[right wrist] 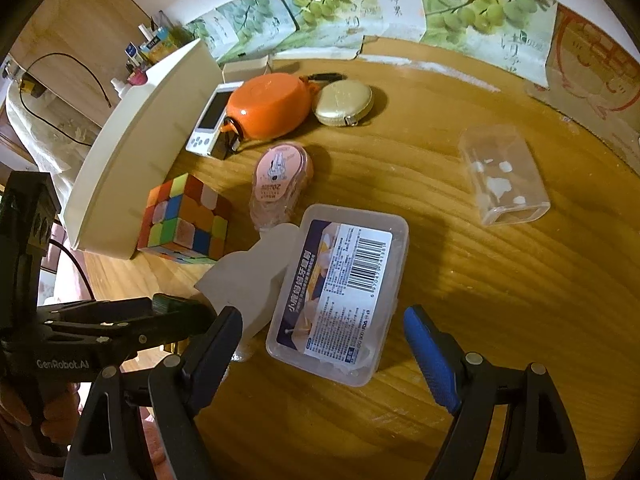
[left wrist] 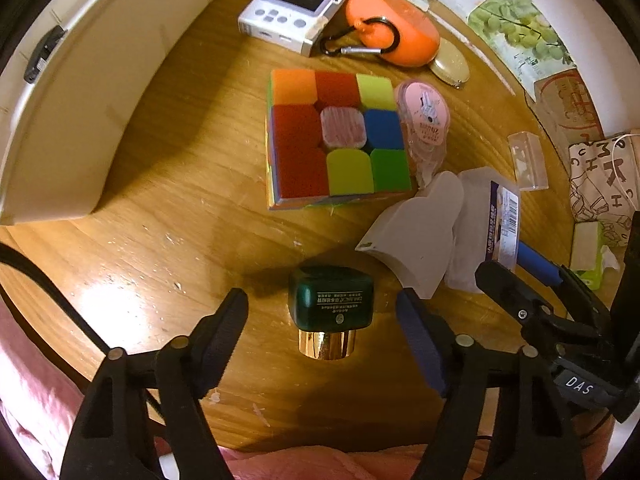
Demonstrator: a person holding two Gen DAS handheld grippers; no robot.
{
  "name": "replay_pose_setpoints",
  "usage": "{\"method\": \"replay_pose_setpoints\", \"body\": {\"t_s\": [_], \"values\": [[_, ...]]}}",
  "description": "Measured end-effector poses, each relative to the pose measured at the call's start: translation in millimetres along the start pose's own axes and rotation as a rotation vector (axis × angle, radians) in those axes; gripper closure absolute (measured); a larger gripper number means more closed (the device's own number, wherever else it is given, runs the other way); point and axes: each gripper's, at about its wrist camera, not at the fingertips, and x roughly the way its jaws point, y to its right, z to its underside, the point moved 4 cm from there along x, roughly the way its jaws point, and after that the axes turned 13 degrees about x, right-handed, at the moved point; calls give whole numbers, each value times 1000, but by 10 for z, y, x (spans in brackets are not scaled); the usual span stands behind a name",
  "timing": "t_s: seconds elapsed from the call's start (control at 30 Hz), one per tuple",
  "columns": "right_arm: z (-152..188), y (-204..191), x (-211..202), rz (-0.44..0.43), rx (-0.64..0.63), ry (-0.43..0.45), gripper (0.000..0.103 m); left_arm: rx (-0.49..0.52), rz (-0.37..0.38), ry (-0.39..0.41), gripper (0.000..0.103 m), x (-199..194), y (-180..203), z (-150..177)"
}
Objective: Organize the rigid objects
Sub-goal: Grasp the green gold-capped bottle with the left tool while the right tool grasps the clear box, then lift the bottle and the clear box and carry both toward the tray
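- We judge the sorting barely begun: every rigid thing we see lies loose on the wooden surface [right wrist: 480, 300], none inside the cream plastic bin [left wrist: 60, 128] at its edge.
- Our left claw [left wrist: 322, 312] stands apart around the small dark green bottle with a gold cap [left wrist: 331, 300], pads not touching it.
- Our right claw [right wrist: 324, 338] is also apart, above the clear plastic box with a barcode label [right wrist: 340, 292], gripping nothing.
- Still waiting: the multicoloured puzzle cube [left wrist: 336, 140], the white handheld game console [left wrist: 296, 4], the orange oval case with a carabiner [left wrist: 392, 20], the pink tape dispenser [right wrist: 280, 176].
- Readable writing: "GenRobot.AI" and "DAS" on the tools; the label text is too small.
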Motion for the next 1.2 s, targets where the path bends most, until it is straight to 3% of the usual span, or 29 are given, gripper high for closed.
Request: {"method": "replay_pose_setpoints", "body": {"t_s": [0.4,0.5,0.7,1.2], "values": [[-16,8,134,16,1,-28,20,0,21,-29,55,91,2,-5],[-17,8,158,17,1,-34,20,0,20,-29,55,84,9,-8],[-26,12,174,43,-8,-27,31,1,20,-28,55,82,18,-17],[9,-25,171,77,-40,-29,33,-6,20,-31,56,74,-14,8]]}}
